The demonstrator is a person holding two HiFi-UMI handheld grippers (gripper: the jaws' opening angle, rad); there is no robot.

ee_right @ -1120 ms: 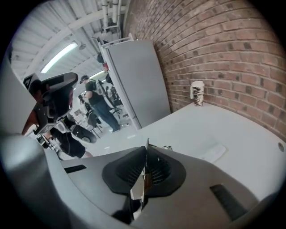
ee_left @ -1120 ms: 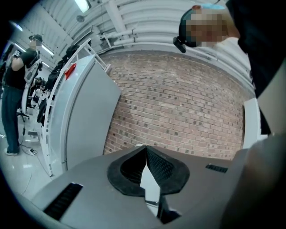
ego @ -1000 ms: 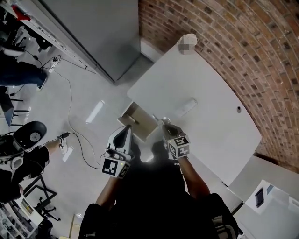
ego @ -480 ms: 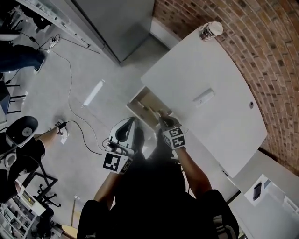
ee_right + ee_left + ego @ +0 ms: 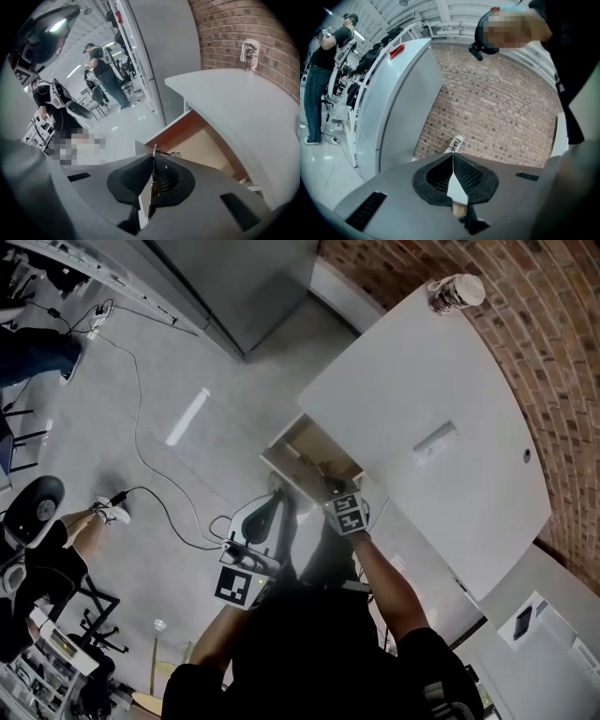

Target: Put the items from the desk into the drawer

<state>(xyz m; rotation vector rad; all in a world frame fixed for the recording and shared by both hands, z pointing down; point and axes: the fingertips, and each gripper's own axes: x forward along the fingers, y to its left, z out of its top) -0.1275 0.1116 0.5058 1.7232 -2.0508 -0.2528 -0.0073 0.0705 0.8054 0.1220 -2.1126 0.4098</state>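
While right gripper clenches thin strip, identity unclear, at drawer, left gripper clenched empty.

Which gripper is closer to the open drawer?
Right. The right gripper, shut on something thin, is at the drawer's near edge, pointing in; the left gripper sits beside the drawer's front, over the floor.

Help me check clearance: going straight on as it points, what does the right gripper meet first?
Probably the open drawer: the right gripper, shut on a thin strip, points into its near end, though depth is unclear.
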